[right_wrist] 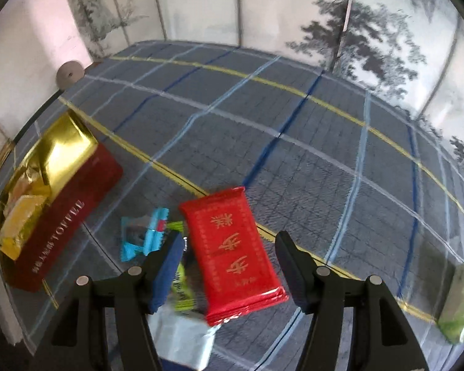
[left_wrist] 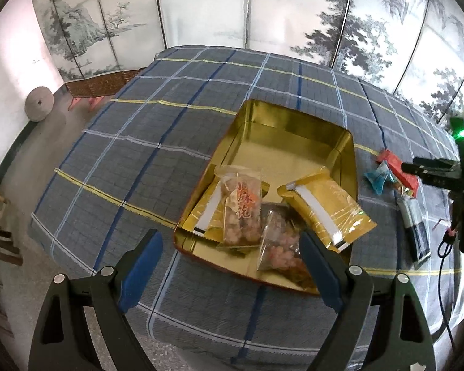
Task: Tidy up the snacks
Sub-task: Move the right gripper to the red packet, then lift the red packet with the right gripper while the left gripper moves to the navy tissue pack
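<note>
- Tin (left_wrist: pixel 345 151): rectangular, gold-lined, dark red outside with pale lettering on its side wall, lid off; set on the table right of centre in the left wrist view.
- Inside the tin: gold packet (left_wrist: pixel 328 208) with a white stripe leaning on the right wall; clear bag with red characters (left_wrist: pixel 241 210) and a second clear bag (left_wrist: pixel 278 241) at the near end, over another gold wrapper.
- Red packet (right_wrist: pixel 232 253): flat, foil-sealed, gold characters; lying on the cloth right of the tin, over a green wrapper (right_wrist: pixel 182 287) and beside a blue candy wrapper (right_wrist: pixel 145 235).
- Pale wrapper (right_wrist: pixel 182 340) at the near edge, blurred, possibly a white sachet; green packet (right_wrist: pixel 461 303) far right.
- Surface: table under a grey checked cloth (left_wrist: pixel 170 142) with blue, white and yellow lines.
- Room: folding screen (left_wrist: pixel 201 6) painted with pines and hills behind; grey disc (left_wrist: pixel 38 103) against the left wall.
- Left gripper (left_wrist: pixel 232 266): jaws spread wide, nothing held, poised above the tin's near end.
- Right gripper (right_wrist: pixel 229 266): jaws partly apart, straddling the red packet without touching it.
</note>
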Demonstrator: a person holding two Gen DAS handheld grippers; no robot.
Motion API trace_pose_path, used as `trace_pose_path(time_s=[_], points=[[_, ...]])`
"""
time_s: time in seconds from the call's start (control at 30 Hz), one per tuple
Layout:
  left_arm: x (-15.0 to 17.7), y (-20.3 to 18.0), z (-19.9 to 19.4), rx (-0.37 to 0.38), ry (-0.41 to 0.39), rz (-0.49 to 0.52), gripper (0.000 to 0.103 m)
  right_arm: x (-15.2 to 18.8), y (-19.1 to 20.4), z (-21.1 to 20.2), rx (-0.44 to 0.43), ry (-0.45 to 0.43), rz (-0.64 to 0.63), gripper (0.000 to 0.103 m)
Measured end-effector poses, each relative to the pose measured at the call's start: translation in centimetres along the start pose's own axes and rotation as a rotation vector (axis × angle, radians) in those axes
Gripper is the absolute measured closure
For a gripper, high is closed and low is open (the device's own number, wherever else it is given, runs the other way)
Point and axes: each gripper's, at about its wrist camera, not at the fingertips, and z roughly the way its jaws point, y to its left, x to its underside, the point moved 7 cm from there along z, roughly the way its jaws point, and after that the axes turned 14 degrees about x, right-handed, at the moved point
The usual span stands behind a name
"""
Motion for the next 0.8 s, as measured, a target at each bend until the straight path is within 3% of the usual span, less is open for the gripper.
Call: trace_pose_path(time_s=[0.47,0.57,0.67,0.8], points=[[-0.9,-2.1,1.1,-0.024,0.025,0.025,0.016,1.2,1.2,2.4,-0.044,0.001,-0.123,0.04],[-1.1,-2.9,1.7,-0.018,0.034,0.033,0.016,1.4,1.3,2.3,-0.015,-0.02,-0.15,0.047],[-1.1,-3.9,2.3,-0.004,0.038,0.048,0.016,1.6,0.7,2.2,-0.011,-0.031,-0.117,0.055],[-1.2,-5.6,3.1,0.012,0.034,0.076,0.016,2.4,-1.3,1.9,0.038,-0.028,-0.032,0.055]])
